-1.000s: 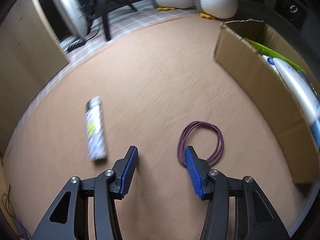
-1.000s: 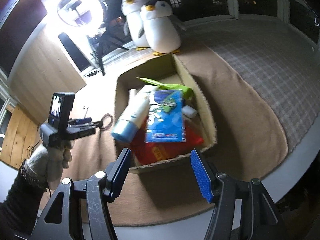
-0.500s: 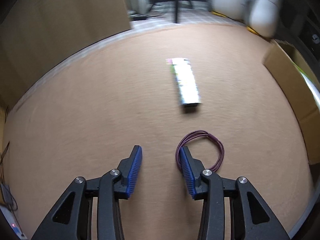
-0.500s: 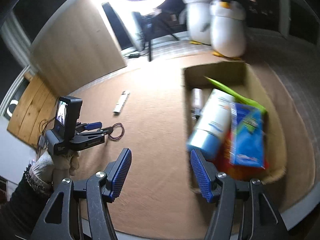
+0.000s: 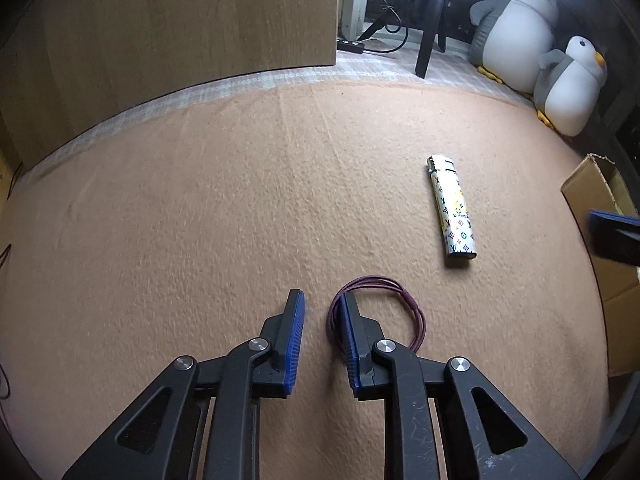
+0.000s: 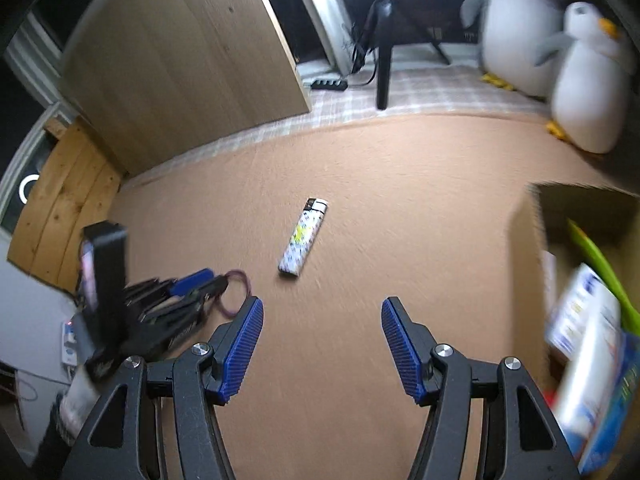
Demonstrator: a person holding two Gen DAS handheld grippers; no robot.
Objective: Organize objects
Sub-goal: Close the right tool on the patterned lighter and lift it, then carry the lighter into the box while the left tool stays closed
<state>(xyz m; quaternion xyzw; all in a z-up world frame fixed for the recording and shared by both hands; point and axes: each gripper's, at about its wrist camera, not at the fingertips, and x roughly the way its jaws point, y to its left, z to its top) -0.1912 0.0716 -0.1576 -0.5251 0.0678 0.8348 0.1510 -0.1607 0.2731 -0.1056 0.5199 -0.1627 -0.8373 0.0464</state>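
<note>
Beyond the hair tie (image 5: 376, 312), a lighter (image 5: 452, 210), two plush penguins (image 5: 516, 28).

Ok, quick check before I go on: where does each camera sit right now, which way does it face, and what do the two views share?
Left wrist: on the left gripper, looking steeply down at the tan mat; its closing jaws straddle one side of the purple hair tie.
Right wrist: on the right gripper, jaws open and empty, angled down at the mat, with the left gripper and its gloved hand at left.
Shared: patterned lighter, hair tie, cardboard box, two plush penguins.
</note>
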